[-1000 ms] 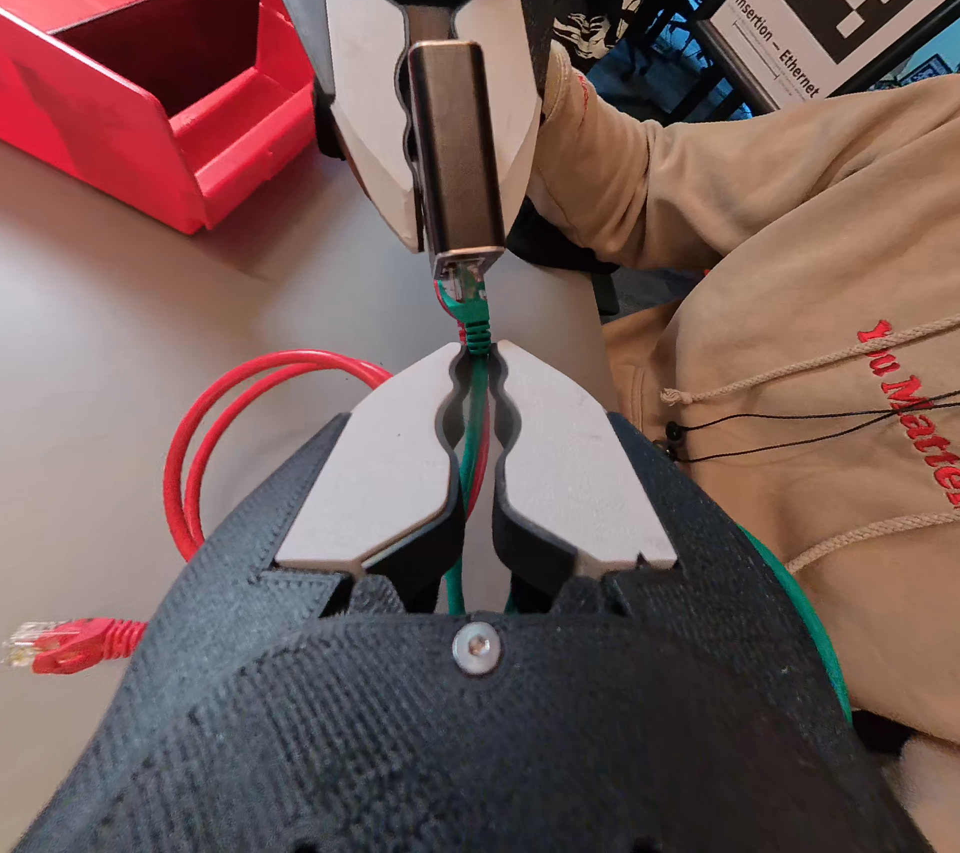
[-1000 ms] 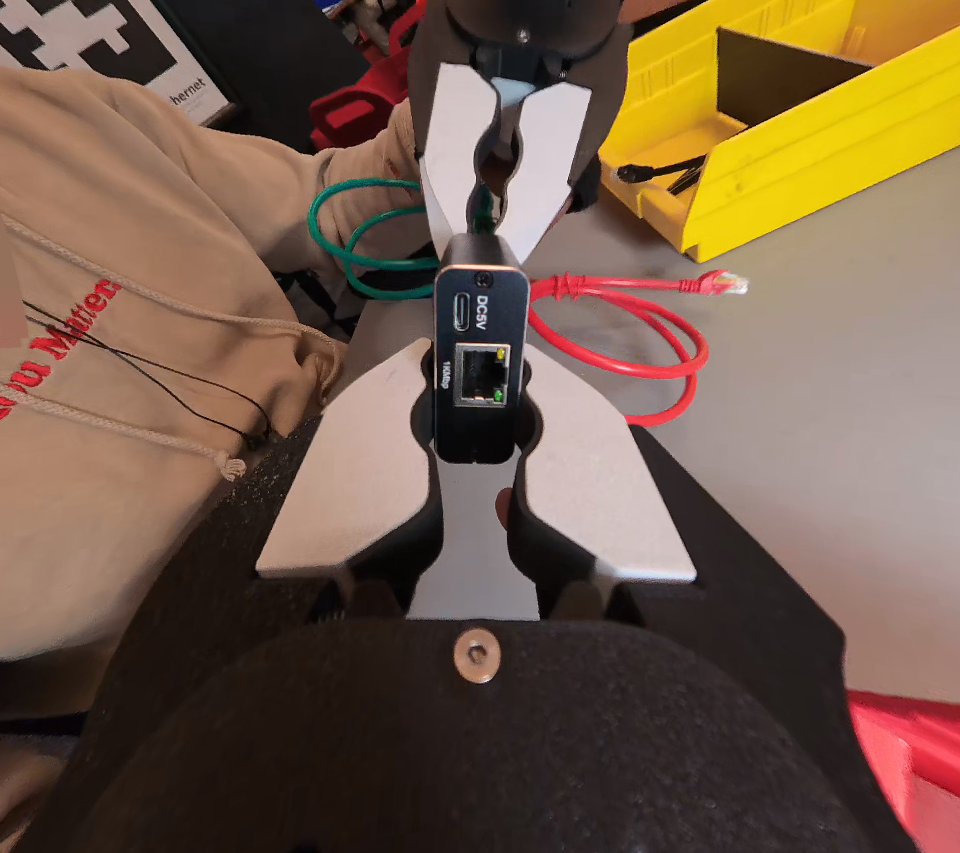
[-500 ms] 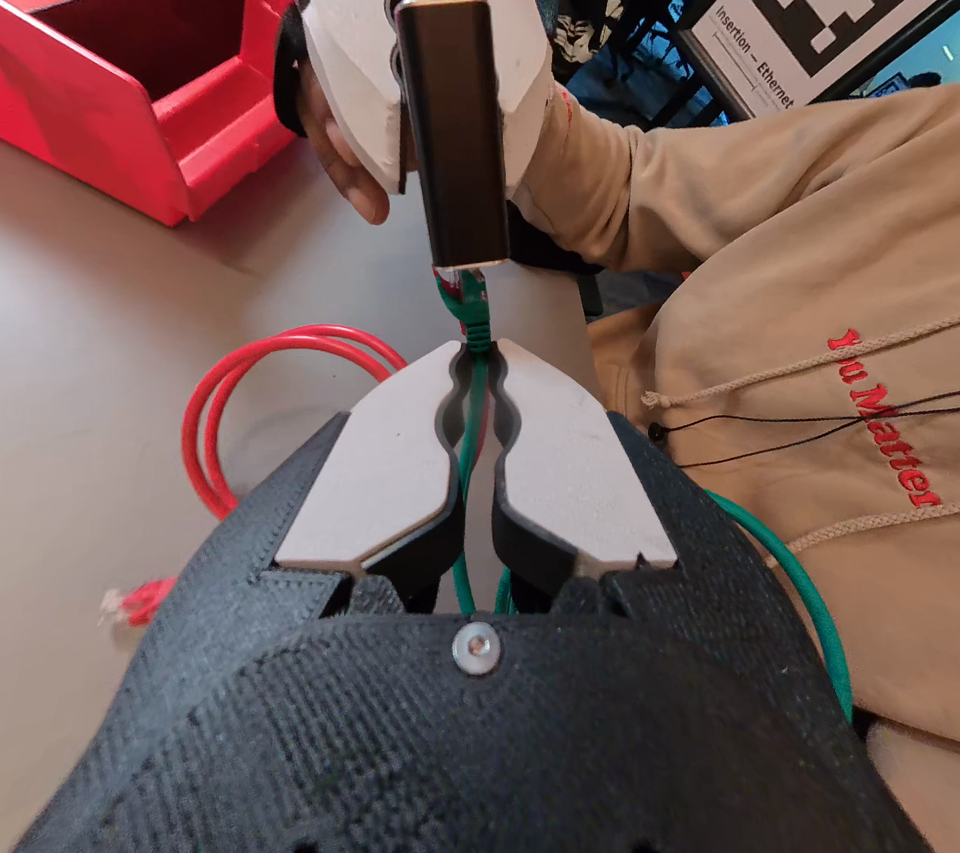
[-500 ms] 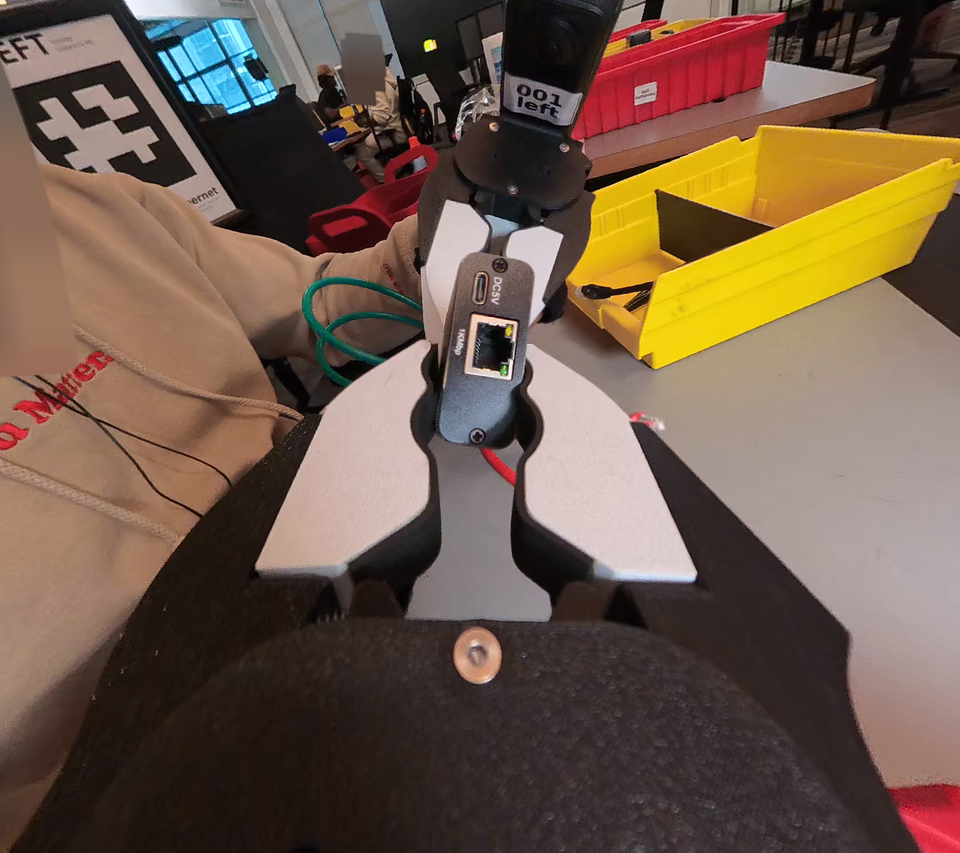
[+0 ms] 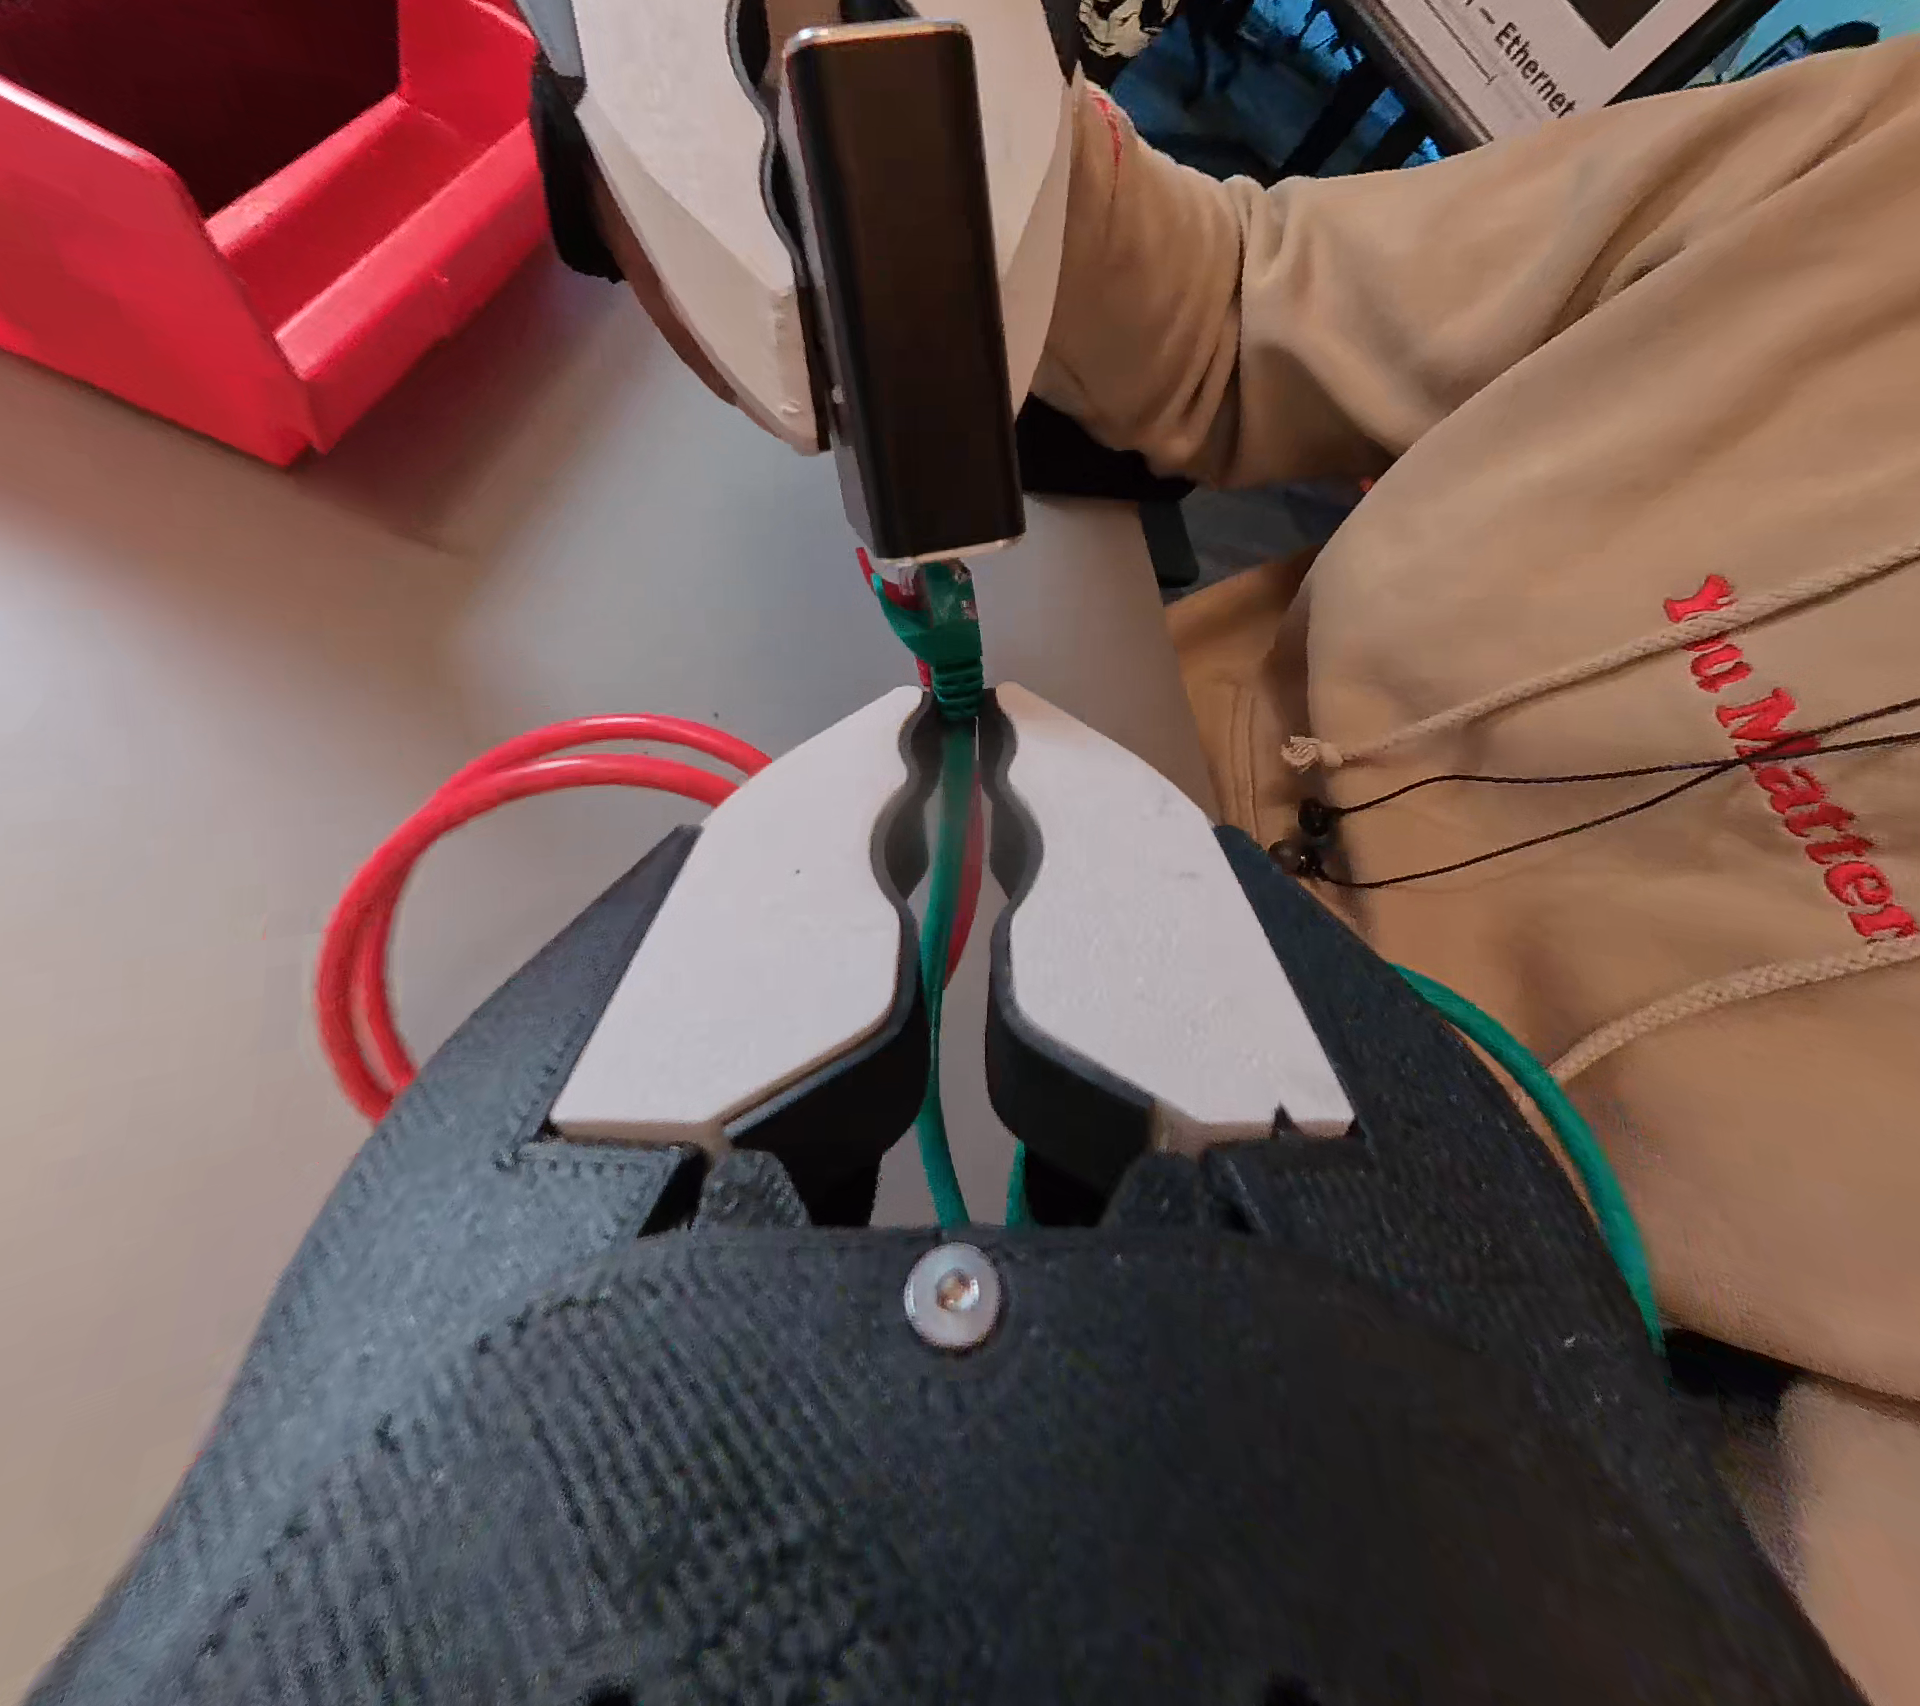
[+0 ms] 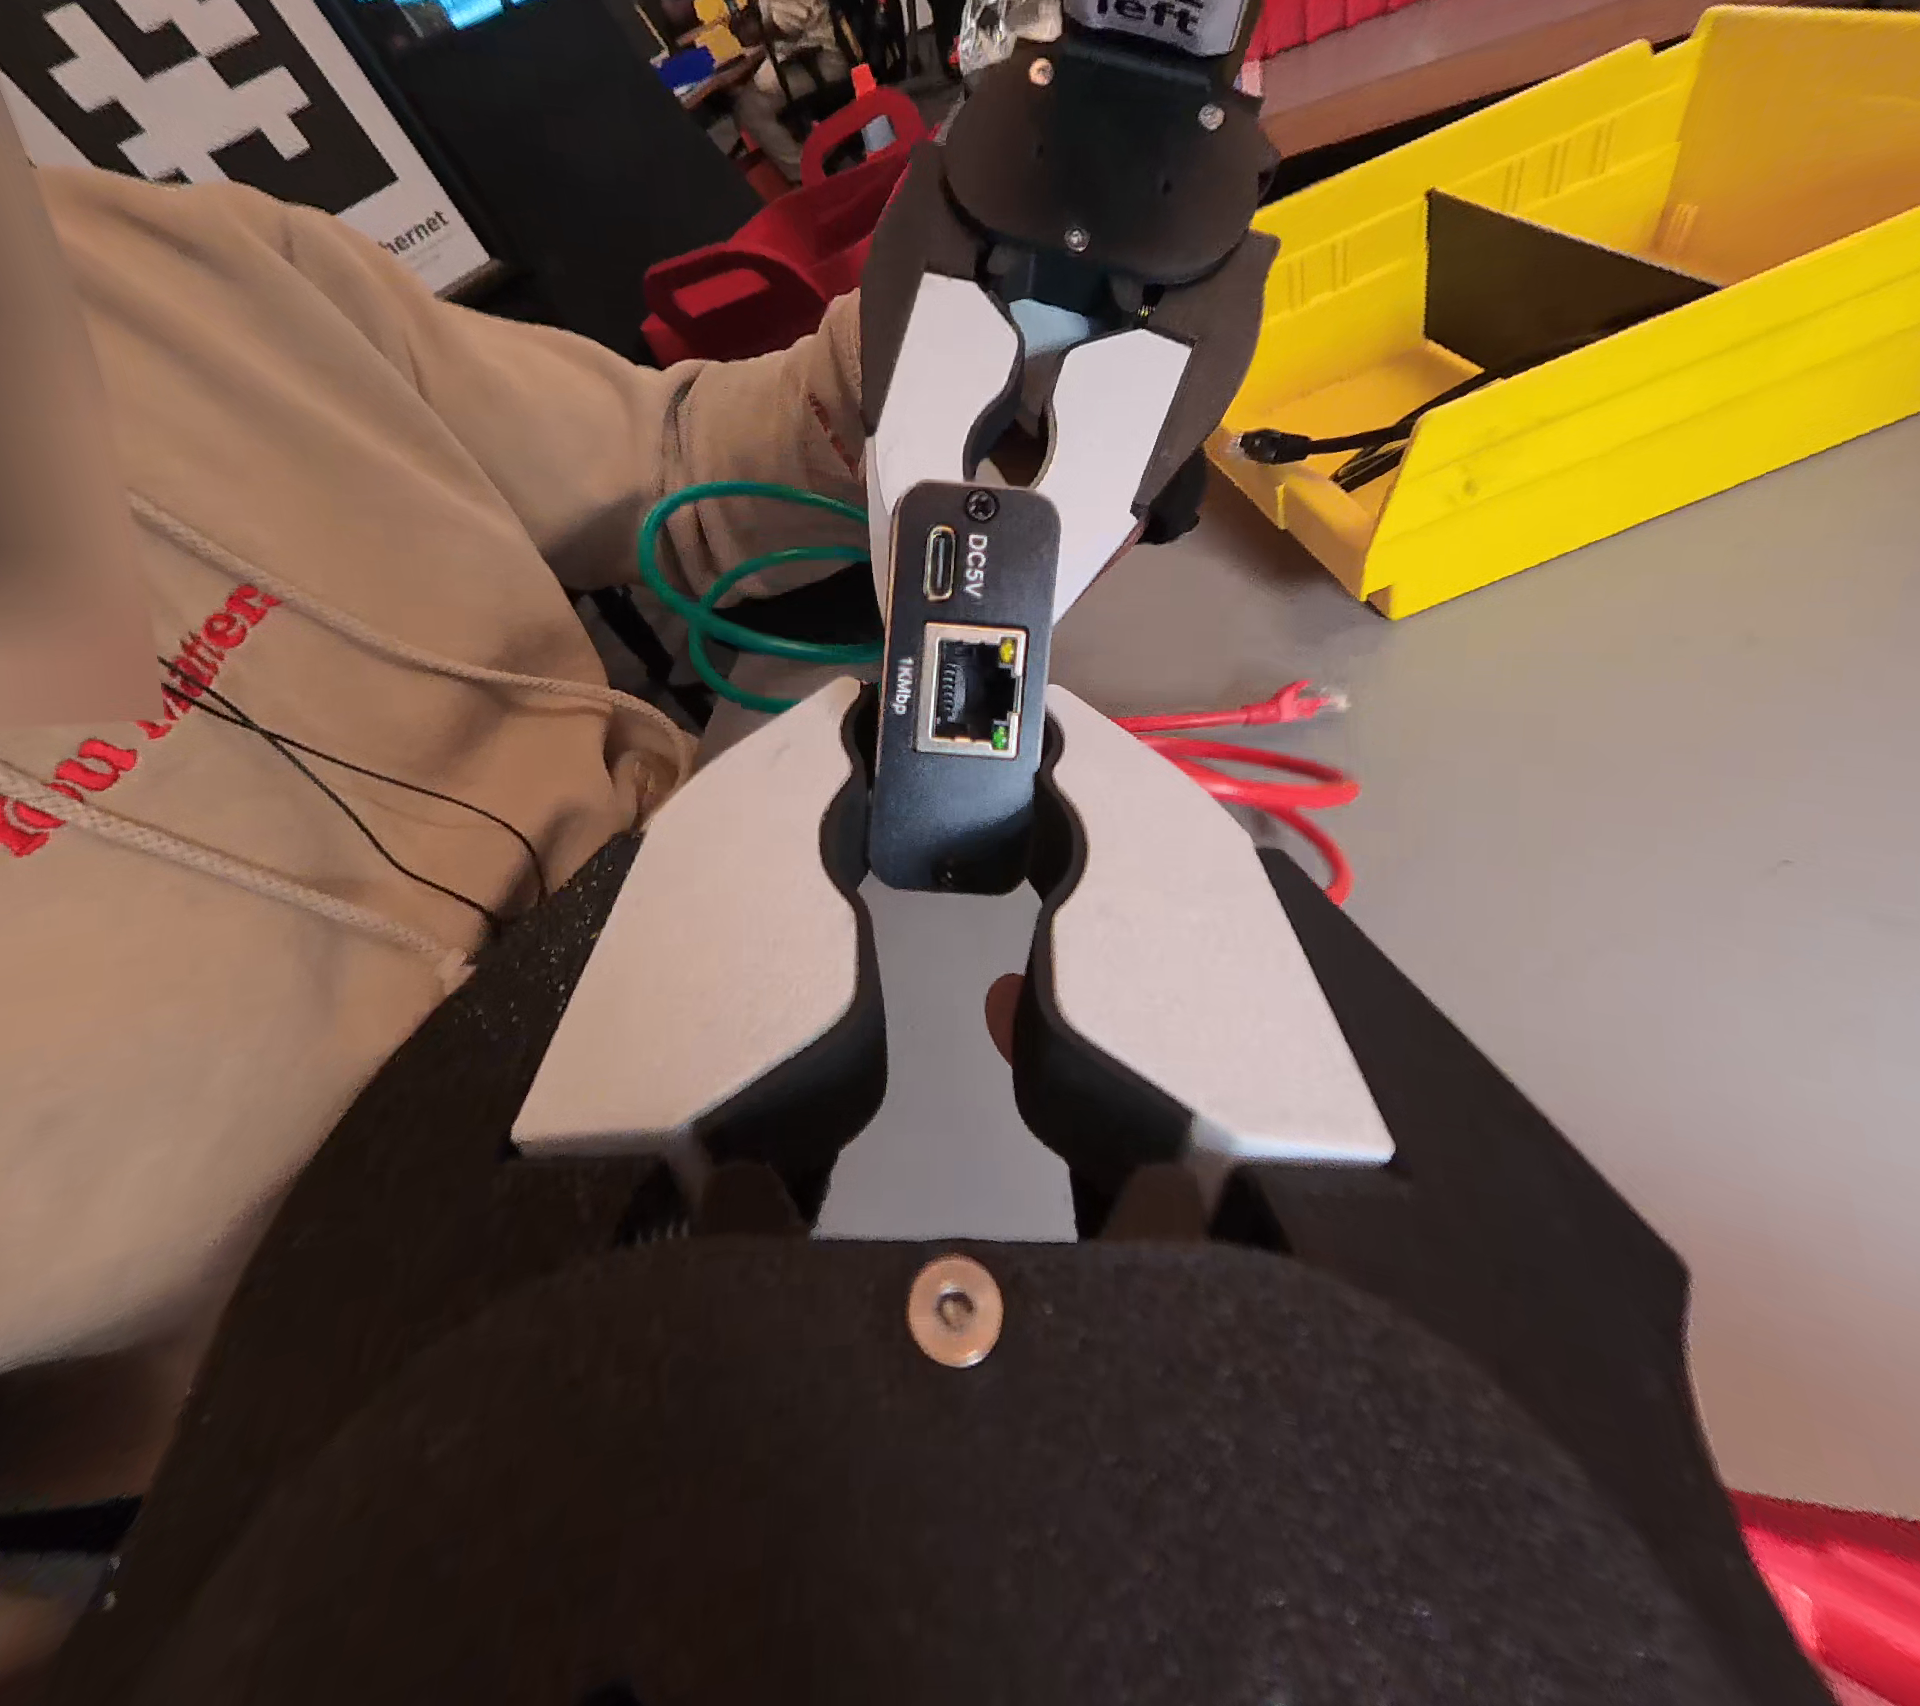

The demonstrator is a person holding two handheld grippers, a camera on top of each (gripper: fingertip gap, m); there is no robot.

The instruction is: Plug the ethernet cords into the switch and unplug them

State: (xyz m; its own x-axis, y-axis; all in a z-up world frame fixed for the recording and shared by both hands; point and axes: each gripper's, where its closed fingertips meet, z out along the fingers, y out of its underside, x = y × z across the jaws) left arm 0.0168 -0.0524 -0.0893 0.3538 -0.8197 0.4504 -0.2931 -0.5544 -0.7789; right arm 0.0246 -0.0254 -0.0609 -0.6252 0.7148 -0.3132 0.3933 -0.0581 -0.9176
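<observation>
The switch (image 6: 961,700) is being pinched in the right gripper (image 6: 954,783), mid-air; the green cord (image 5: 945,877) is being clamped by the left gripper (image 5: 954,706), its plug sitting at the far port. The near port is being left empty; the red cord (image 6: 1257,783) is lying unplugged on the grey table (image 6: 1610,825), bins around.

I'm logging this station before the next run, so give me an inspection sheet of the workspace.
Surface: grey tabletop, bare between items.
Job's things: small black metal switch, near-end port empty; green ethernet cord, plug at its far end.
Clutter: red plastic bin; yellow plastic bin holding black cable.
Grippers: left gripper shut on green cord; right gripper shut on switch.
Cables: coiled red ethernet cord, loose on table.
Surroundings: marker board, people beyond.
</observation>
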